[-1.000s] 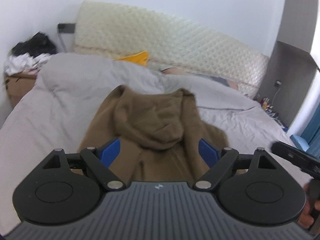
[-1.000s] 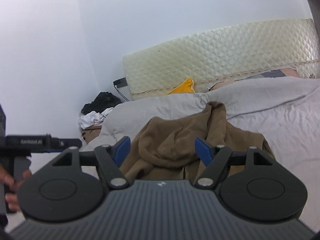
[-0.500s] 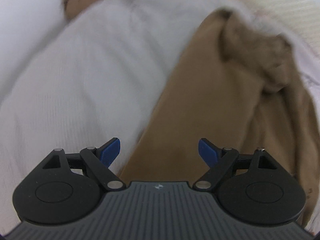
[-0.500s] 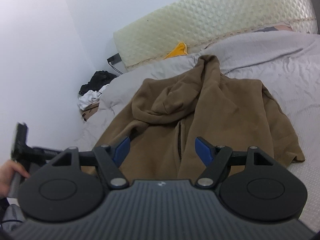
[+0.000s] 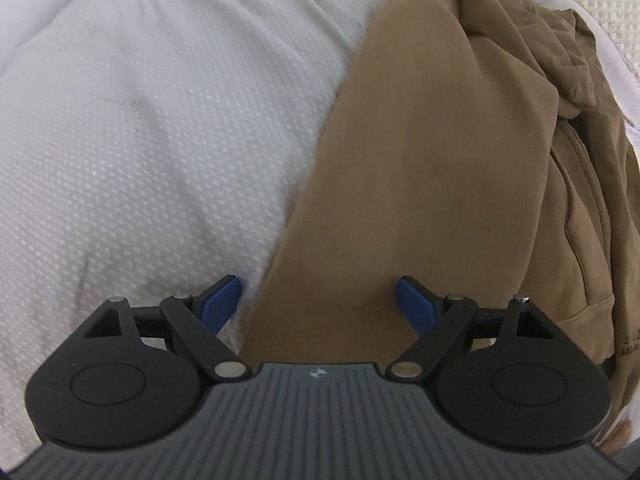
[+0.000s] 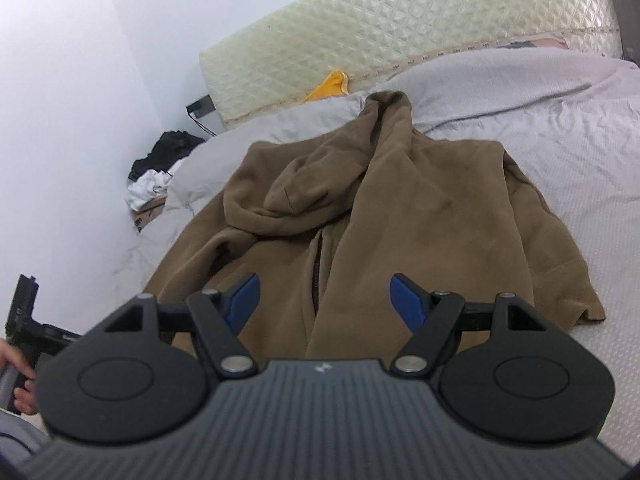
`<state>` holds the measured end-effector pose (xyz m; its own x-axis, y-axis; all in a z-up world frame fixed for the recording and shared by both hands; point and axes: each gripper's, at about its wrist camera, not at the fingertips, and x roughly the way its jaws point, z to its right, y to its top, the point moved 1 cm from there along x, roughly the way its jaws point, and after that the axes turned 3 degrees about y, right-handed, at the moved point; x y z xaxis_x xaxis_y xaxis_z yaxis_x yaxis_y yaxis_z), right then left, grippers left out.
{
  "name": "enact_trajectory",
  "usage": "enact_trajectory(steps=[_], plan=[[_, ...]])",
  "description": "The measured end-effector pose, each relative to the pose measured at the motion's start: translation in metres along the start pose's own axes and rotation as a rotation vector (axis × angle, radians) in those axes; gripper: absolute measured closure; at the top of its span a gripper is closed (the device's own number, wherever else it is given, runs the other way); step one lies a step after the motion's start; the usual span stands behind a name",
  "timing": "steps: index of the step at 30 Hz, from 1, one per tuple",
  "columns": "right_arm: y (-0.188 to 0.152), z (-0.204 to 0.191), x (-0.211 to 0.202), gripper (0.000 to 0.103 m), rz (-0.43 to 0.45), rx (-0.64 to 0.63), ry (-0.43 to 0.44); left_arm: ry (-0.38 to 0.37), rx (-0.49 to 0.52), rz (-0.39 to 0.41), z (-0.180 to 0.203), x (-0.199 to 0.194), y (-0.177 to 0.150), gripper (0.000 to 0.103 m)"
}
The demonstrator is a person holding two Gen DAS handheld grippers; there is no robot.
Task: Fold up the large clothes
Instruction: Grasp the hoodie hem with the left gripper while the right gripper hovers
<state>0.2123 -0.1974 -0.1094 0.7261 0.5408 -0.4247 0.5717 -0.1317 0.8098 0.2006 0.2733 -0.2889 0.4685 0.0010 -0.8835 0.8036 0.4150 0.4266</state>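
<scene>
I'm looking down over the bed, and the brown zip hoodie [image 6: 384, 216] is lying spread across the pale grey textured bedspread [image 5: 160, 140], hood bunched up toward the headboard and zipper running down the middle. My left gripper [image 5: 318, 304] is pointing steeply down at the hoodie's left edge, its blue pads [image 5: 220, 300] standing wide apart: one over the bedspread, the other over brown fabric, nothing pinched between them. My right gripper [image 6: 324, 300] is hovering at the hem end, jaws also spread, pads framing the zipper line without pressing on cloth.

Around it: a cream quilted headboard [image 6: 400, 28] is leaning against the white wall, with a yellow cloth [image 6: 330, 84] peeking out just below it. Beside the bed, a heap of black and white clothes [image 6: 160, 168] is sitting on a cardboard box [image 6: 148, 212]. My left hand [image 6: 16, 384] is showing at the picture's edge, gripping its black handle.

Some small dark print is showing near the hoodie's hem in the left view, too blurred for me to read.
</scene>
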Motion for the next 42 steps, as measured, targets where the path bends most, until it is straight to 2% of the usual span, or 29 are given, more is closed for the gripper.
enact_trajectory(steps=[4,7,9,10,11,12,13,14,20,23,26,29,32,37,40,42], plan=[[-0.007,-0.001,0.008,0.029,-0.030,-0.030,-0.036,-0.048,0.019,-0.021,-0.002,-0.001,0.000,0.019],[-0.009,-0.002,0.010,0.029,-0.041,-0.042,-0.058,-0.047,0.066,-0.028,0.006,-0.006,-0.005,0.028],[-0.009,-0.002,0.010,0.029,-0.038,-0.043,-0.066,-0.027,0.063,-0.030,0.006,-0.009,-0.006,0.040],[-0.009,-0.002,0.010,0.029,-0.036,-0.044,-0.069,-0.014,0.074,-0.029,0.008,-0.011,-0.005,0.043],[-0.009,-0.003,0.010,0.029,-0.035,-0.047,-0.072,-0.005,0.085,-0.024,0.009,-0.015,-0.005,0.053],[-0.010,-0.003,0.010,0.029,-0.036,-0.053,-0.079,0.012,0.093,-0.014,0.008,-0.014,-0.005,0.069],[-0.011,-0.003,0.010,0.029,-0.037,-0.057,-0.088,0.027,0.097,-0.006,0.009,-0.019,-0.005,0.078],[-0.011,-0.004,0.010,0.029,-0.040,-0.058,-0.096,0.046,0.096,0.004,0.009,-0.025,-0.006,0.093],[-0.014,-0.006,0.013,0.029,-0.051,-0.063,-0.118,-0.004,0.026,0.075,-0.009,-0.071,-0.002,0.096],[-0.015,-0.008,0.017,0.029,-0.055,-0.070,-0.127,0.006,0.009,0.163,-0.014,-0.101,0.008,0.097],[-0.016,-0.011,0.023,0.029,-0.063,-0.071,-0.131,0.007,-0.027,0.247,-0.021,-0.133,0.025,0.097],[-0.015,-0.013,0.031,0.029,-0.067,-0.080,-0.138,0.014,-0.045,0.292,-0.026,-0.150,0.052,0.097],[-0.017,-0.015,0.037,0.029,-0.071,-0.098,-0.146,0.045,-0.080,0.342,-0.035,-0.169,0.089,0.097],[-0.017,-0.014,0.046,0.029,-0.074,-0.111,-0.165,0.148,-0.088,0.460,-0.038,-0.191,0.169,0.098],[-0.012,-0.012,0.049,0.029,-0.042,-0.097,-0.153,0.198,-0.116,0.507,-0.051,-0.193,0.222,0.098],[-0.008,-0.009,0.052,0.029,-0.018,-0.077,-0.144,0.260,-0.126,0.518,-0.058,-0.185,0.260,0.097]])
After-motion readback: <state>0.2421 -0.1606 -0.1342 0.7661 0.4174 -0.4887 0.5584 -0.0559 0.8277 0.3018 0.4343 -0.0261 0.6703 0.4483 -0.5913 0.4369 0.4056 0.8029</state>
